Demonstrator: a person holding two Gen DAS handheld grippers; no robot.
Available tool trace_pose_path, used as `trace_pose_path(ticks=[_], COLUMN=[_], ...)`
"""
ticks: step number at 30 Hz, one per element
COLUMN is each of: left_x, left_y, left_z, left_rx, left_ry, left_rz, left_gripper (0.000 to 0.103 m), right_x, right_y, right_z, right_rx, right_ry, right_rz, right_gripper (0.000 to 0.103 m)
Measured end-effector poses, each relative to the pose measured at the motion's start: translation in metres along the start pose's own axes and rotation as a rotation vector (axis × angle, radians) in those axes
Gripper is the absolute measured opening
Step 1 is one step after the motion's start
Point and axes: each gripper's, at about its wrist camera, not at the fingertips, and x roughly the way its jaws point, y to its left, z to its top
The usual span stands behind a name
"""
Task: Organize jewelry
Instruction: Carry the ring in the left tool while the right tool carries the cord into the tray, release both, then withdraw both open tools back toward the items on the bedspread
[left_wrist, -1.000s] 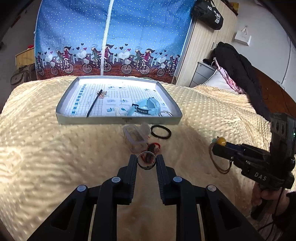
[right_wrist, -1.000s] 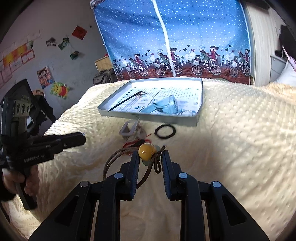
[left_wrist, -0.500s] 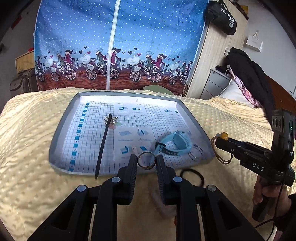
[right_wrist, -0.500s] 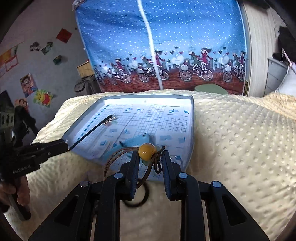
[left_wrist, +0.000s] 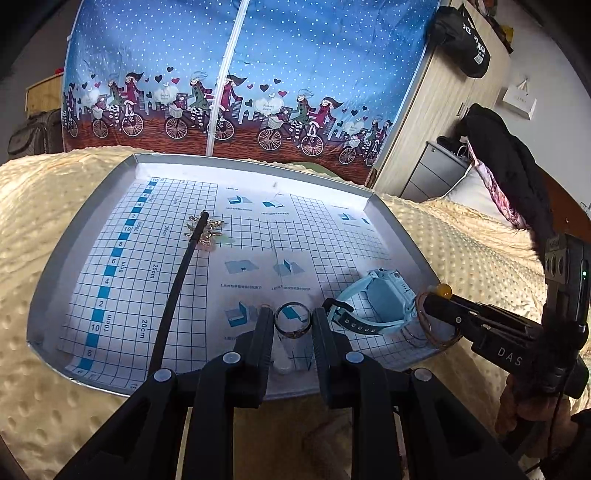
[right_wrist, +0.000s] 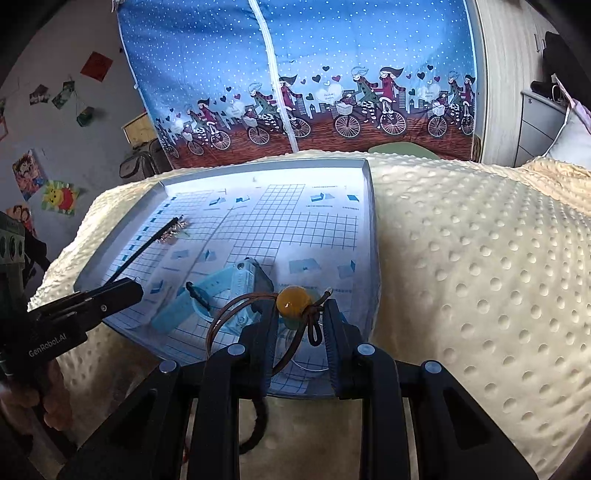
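- Left wrist view: the left gripper (left_wrist: 293, 325) pinches a metal ring (left_wrist: 293, 320) upright between its fingertips, above the near edge of the grey tray (left_wrist: 74, 236) that lies on the yellow bedspread (left_wrist: 461, 251).
- Same view: the tray's printed grid sheet carries a black hair stick (left_wrist: 177, 284) with a gold ornament (left_wrist: 207, 230) at its far end, and a light-blue watch (left_wrist: 373, 306) near the right edge. The grid area directly below the ring looks free.
- Same view: the right gripper (left_wrist: 432, 299) enters from the right, just past the watch, over the tray's near right corner.
- Right wrist view: the right gripper (right_wrist: 300, 314) pinches a brown cord bracelet (right_wrist: 236, 314) at its amber bead (right_wrist: 294, 302); the cord loop hangs to the left, over the watch (right_wrist: 221, 291).
- Same view: the left gripper (right_wrist: 122, 291) shows side-on at the left; its finger spacing cannot be told from here.
- Step in hand, as judged: setting both pieces down on the tray.
- Recommended: lower the ring close to the sheet before releasing, so that it does not roll toward the hair stick.
- Recommended: shift the bracelet to bare grid right of the watch, so the loop does not drape over the strap.
- A black hair tie (right_wrist: 255, 432) lies on the bedspread below the right gripper, outside the tray.
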Motion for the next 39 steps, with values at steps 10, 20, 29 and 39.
trace_pose_path(ticks=[10, 20, 29, 39], left_x=[0.004, -0.012, -0.075, -0.177], left_y=[0.007, 0.004, -0.011, -0.056], left_z=[-0.001, -0.003, -0.015, -0.053], left_rx=[-0.037, -0.038, -0.049, 0.016], left_ry=[0.025, 0.015, -0.116, -0.262], left_rz=[-0.011, -0.003, 0.062, 0.109], left_gripper=[0.020, 0.057, 0.098, 0.103], right_x=[0.000, -0.031, -0.093, -0.180], right_y=[0.001, -0.008, -0.016, -0.005], right_z=[0.001, 0.001, -0.006, -0.040], right_rx=[-0.023, -0.018, -0.015, -0.105], right_ry=[0.001, -0.060, -0.228, -0.326], right_rz=[-0.048, -0.054, 0.048, 0.085], right_gripper=[0.037, 0.071, 0.102, 0.102])
